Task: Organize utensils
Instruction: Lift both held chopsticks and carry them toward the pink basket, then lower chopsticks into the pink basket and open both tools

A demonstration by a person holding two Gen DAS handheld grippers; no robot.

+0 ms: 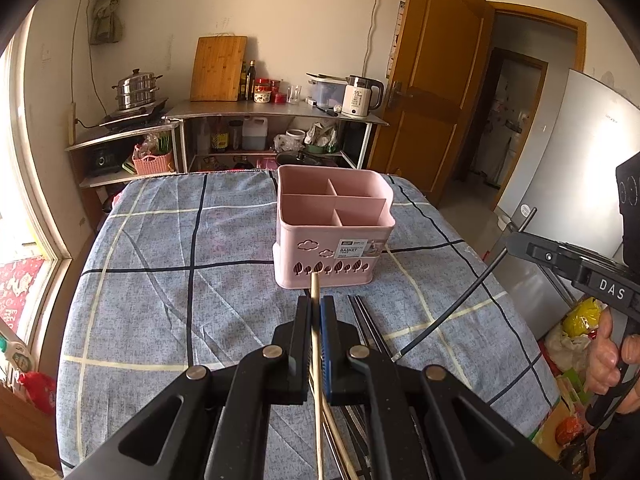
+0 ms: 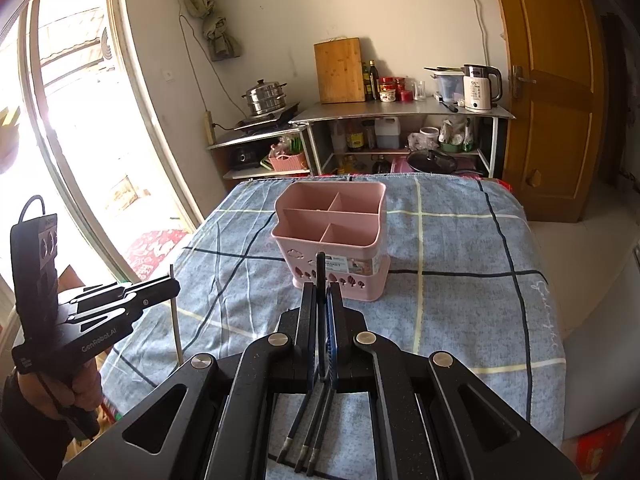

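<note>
Basket: pink plastic utensil basket [image 1: 334, 240], rounded rectangular body, sits upright on the blue-grey checked tablecloth [image 1: 160, 280] toward the far half of the table. Inside, thin partitions split it into four compartments: two at the back, two at the front, unequal widths. All four look empty from both wrist views. Front wall has cloud-shaped cutouts up top, a row of small tree/leaf cutouts along the bottom, and a paper label reading "BASKET" on the right side. Base flares slightly wider than the body.

Left gripper [image 1: 316, 308]: jaws clamped on a pale wooden chopstick [image 1: 316, 340], tip poking out past the fingers toward the basket's front wall, just short of it. A second pale stick runs under the gripper body near the bottom edge.

Right gripper [image 2: 321, 300]: jaws closed on a dark chopstick [image 2: 321, 272], its end standing up past the fingertips in front of the basket label. More dark chopsticks with silver-banded ends [image 2: 304, 440] lie on the cloth under the gripper. In the left view the held dark stick angles out from the right gripper over the table.

Dark chopsticks on the cloth also show just right of the left gripper [image 1: 362, 320].
</note>
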